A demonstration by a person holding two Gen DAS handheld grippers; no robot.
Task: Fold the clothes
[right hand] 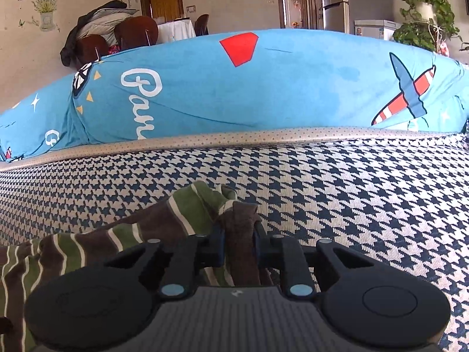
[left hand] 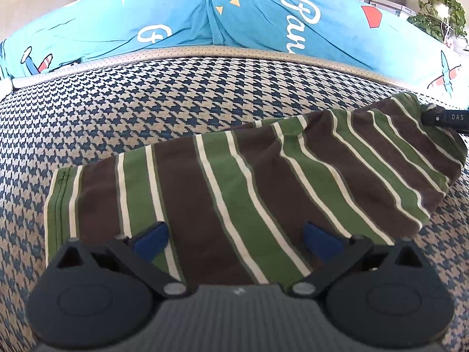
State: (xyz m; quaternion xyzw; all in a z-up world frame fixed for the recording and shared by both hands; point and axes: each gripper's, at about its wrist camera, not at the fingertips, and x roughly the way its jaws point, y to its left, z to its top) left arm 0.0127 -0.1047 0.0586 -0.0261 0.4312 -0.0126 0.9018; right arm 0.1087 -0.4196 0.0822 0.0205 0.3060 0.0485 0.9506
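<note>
Houndstooth cover (left hand: pixel 146 102); right claw (right hand: pixel 239 246) pinching striped garment (left hand: pixel 234 190), hiding its edge; left claw (left hand: pixel 236 239) agape.

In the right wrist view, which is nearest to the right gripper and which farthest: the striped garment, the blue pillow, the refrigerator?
1. Striped garment: pinched in the right gripper, spreading to the left.
2. Blue pillow: behind the houndstooth cover, across the middle.
3. Refrigerator: far back, upper right.
</note>
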